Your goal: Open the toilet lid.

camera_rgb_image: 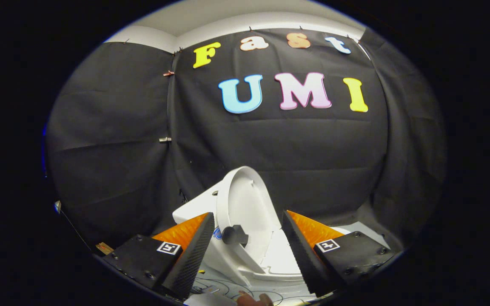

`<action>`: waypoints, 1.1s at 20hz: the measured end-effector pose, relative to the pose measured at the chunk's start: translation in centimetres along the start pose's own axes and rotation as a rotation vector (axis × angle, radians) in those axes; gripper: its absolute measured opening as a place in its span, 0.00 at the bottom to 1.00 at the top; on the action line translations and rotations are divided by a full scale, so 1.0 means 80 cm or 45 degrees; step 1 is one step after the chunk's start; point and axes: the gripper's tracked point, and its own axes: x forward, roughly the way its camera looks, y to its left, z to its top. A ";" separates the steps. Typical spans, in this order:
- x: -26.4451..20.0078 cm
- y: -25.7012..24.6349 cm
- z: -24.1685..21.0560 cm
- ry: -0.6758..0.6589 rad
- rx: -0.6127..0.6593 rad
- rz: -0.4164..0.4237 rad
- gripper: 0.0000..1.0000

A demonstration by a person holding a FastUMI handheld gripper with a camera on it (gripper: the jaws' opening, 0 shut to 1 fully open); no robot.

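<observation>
The tongs [247,248], with black ribbed pads and orange backs, stand wide apart and press on nothing. Between and just beyond them sits the small white plastic toilet [198,208], its oval white lid [245,204] raised nearly upright and leaning back toward the tank, inner face showing. A small black knob [234,235] sticks out low on the lid, near the left pad.

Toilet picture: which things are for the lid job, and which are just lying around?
For the job:
lid, raised upright
toilet
gripper, open, fingers either side of the lid

Just lying about:
wires below the toilet
black knob by the lid
clips on the cloth wall
</observation>
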 end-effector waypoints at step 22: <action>-0.185 -0.081 0.159 -0.290 -0.135 -0.210 0.98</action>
